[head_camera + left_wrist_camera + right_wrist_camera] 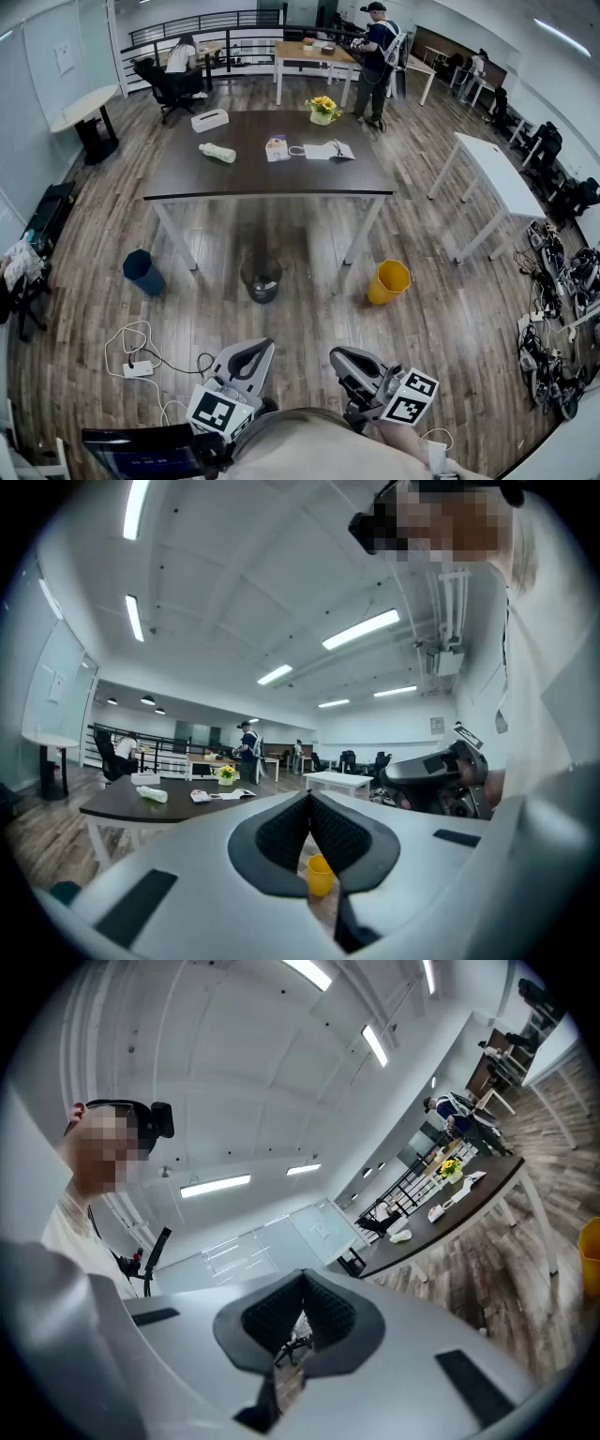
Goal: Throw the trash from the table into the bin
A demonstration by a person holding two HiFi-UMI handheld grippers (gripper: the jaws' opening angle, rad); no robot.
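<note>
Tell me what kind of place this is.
Likely an open-plan office or lab workspace: a dark table beside a white desk, an office chair at the back, and wood flooring throughout.

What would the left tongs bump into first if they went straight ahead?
Nothing close: the left tongs are shut and empty. Beyond them sits the yellow bin, probably first, though depth is unclear.
</note>
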